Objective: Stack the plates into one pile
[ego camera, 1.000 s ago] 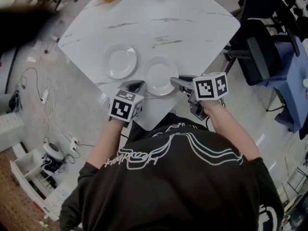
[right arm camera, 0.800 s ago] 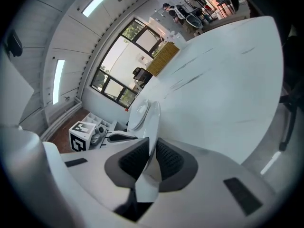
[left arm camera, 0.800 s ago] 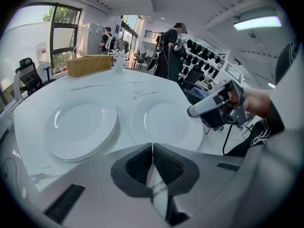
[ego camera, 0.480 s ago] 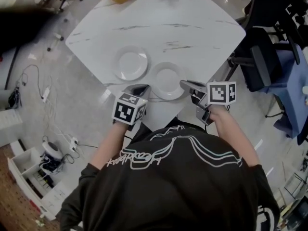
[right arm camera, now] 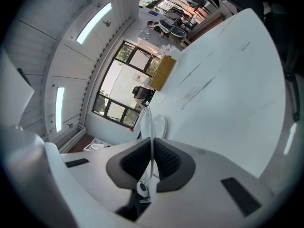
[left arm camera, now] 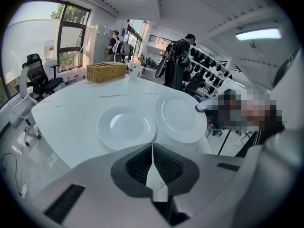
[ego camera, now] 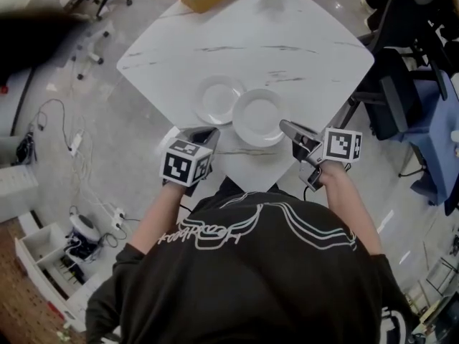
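Head view: on the white marble worktop (ego camera: 215,41), the right hand-held gripper (ego camera: 288,128) grips the near rim of the held plate (ego camera: 258,117), whose far edge meets the second plate (ego camera: 217,99). The left hand-held gripper (ego camera: 204,133) hangs over the worktop's near edge.

Left gripper view: its jaws are pressed together with nothing between them, and both plates lie ahead.

Right gripper view: the jaws pinch the held plate's rim, seen edge-on.

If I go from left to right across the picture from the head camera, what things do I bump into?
Cables on the floor → plate → second plate → right gripper, pinching that second plate's rim → dark chair.
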{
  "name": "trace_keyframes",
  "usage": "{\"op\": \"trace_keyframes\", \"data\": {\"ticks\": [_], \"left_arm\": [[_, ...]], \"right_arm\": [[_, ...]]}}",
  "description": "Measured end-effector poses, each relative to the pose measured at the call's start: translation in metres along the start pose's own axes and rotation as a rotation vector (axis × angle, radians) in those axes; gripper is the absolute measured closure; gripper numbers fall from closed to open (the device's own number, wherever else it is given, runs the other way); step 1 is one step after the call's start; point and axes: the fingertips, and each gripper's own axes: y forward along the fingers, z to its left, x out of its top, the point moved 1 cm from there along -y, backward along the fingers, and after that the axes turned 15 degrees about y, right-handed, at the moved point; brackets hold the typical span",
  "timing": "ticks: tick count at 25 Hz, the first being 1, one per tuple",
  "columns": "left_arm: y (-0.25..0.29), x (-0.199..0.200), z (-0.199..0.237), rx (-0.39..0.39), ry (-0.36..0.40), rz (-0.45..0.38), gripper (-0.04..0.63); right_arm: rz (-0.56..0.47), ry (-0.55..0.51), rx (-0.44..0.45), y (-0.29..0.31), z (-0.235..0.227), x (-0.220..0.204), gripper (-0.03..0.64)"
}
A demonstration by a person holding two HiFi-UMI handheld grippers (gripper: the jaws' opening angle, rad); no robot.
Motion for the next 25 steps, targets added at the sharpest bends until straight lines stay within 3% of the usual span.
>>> {"op": "trace_keyframes", "data": {"ticks": [6, 14, 25], "left_arm": [[-0.026, -0.011, 0.020, -0.019, 0.023, -0.007, 0.566], [-0.046, -0.037, 0.043, -0.038, 0.052, -0.005, 0.565], [-0.058, -0.067, 0.061, -0.069, 0.076, 0.030, 0.565]], "right_arm": [[-0.042, 0.000, 0.028, 0.032, 0.026, -0.005, 0.577], [-0.123, 0.099, -0.057, 0.075, 0.011, -0.010, 0.577], [-0.195, 0.181, -0.022, 0.125, 0.008, -0.015, 0.575]]}}
